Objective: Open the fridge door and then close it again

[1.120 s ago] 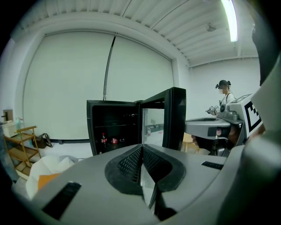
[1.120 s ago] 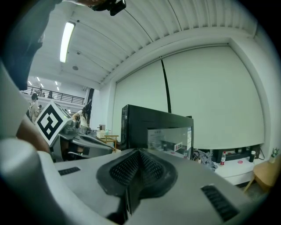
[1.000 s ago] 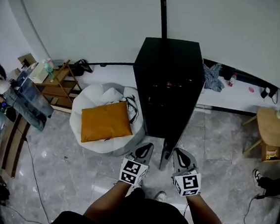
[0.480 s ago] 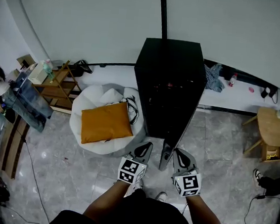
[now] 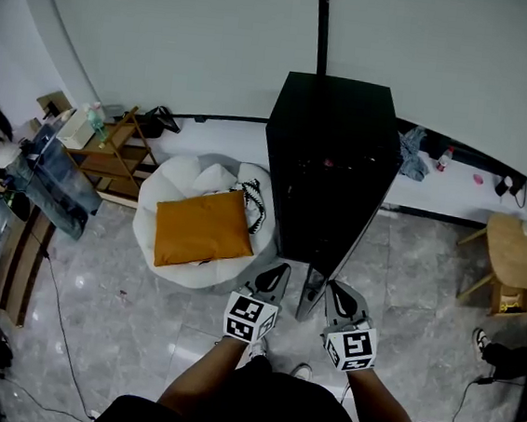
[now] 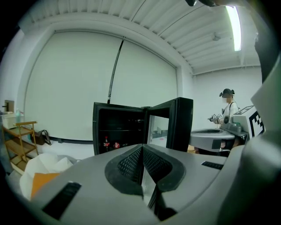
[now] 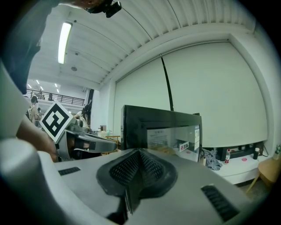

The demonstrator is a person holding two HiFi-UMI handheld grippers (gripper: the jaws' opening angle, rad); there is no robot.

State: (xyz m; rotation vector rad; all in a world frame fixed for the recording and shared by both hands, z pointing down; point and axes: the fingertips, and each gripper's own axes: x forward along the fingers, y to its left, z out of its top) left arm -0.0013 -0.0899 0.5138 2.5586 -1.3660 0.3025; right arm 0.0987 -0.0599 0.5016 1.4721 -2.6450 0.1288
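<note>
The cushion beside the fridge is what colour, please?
The cushion is orange, shown best in the head view.

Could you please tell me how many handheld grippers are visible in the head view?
2. The grey left gripper is just left of the open black fridge door's edge; the grey right gripper is just right of it. Both are shut; no others show.

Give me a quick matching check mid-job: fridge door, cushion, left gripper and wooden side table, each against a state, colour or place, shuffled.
Things:
1. fridge door
2. cushion
3. left gripper
4. wooden side table

States and places:
A. orange, lying on the white beanbag
B. jaws together, nothing between them
C. standing open
D. at the right edge of the head view

Pairs: 1-C, 2-A, 3-B, 4-D
</note>
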